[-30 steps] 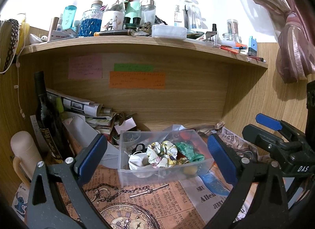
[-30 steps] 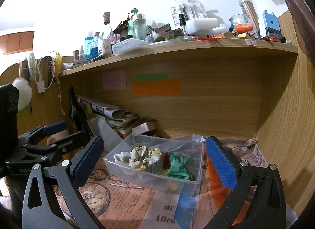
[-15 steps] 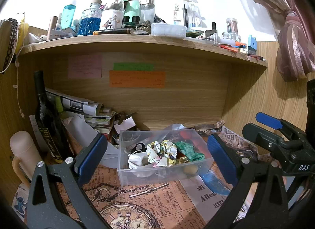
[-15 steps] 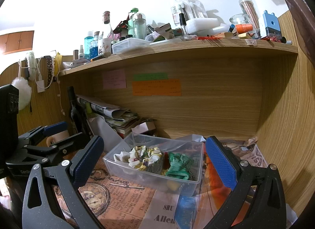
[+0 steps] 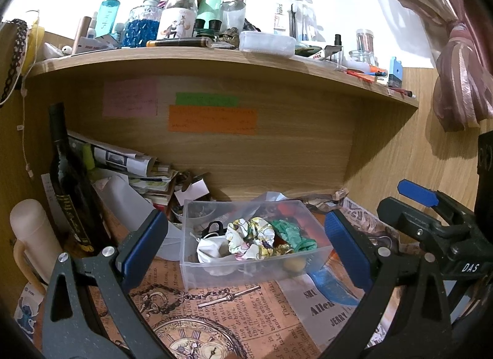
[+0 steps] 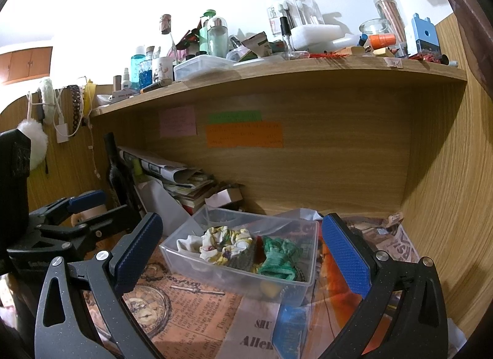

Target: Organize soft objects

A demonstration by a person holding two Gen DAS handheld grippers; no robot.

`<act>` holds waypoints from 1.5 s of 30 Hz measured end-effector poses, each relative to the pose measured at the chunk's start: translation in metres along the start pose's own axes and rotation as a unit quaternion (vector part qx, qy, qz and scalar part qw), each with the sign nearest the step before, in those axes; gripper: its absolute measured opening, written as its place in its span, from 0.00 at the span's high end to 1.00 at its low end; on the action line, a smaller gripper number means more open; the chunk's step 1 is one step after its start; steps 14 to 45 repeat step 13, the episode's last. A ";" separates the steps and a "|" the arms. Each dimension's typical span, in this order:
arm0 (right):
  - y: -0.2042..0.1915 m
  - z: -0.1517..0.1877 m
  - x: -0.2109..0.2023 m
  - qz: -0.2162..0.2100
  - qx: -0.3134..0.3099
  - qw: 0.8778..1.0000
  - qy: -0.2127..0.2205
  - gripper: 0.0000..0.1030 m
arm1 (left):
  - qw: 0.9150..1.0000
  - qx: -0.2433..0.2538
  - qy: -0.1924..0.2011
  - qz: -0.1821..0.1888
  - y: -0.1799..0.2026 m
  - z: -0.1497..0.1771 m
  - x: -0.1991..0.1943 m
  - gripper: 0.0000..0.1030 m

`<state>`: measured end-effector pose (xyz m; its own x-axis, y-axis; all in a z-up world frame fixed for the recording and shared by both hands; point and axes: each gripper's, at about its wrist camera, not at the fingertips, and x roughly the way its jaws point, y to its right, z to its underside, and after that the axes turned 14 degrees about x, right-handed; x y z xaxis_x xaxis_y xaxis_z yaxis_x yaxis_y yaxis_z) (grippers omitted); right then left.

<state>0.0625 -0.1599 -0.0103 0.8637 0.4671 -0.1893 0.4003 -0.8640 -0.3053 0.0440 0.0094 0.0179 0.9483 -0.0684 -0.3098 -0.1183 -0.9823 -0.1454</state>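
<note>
Left gripper (image 5: 246, 254): jaws spread wide, nothing between them, held above the counter (image 5: 240, 306) and aimed at the clear bin (image 5: 246, 266) straight ahead.
Right gripper (image 6: 243, 254): jaws likewise apart and empty, with the same bin framed between its fingers.
Soft objects: a floral scrunchie (image 5: 249, 237) lies in the bin, dead ahead of the left gripper; a green fabric piece (image 5: 292, 234) sits just to its right, a white cloth (image 5: 211, 246) just to its left. From the right gripper, the scrunchie (image 6: 226, 243) is ahead and slightly left, the green piece (image 6: 277, 255) ahead and slightly right.
Other contents: something small and yellow shows low through the front wall of the bin; I cannot tell what it is.
Change: almost none over the last second; both grippers hold the same pose, and the bin and its contents have not shifted.
Meaning for the task: the soft items appear gathered in the bin, so this looks like a pause, either near the end or before another reach.
</note>
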 end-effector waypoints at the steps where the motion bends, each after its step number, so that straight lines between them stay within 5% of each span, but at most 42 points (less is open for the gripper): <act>1: 0.001 0.000 0.000 0.001 0.001 1.000 0.000 0.00 | 1.000 0.000 0.000 0.001 0.000 0.000 0.000 0.00; 45: 0.006 0.000 0.006 0.002 0.005 1.000 -0.010 0.00 | 1.000 0.004 -0.007 0.009 0.001 0.002 0.004 0.00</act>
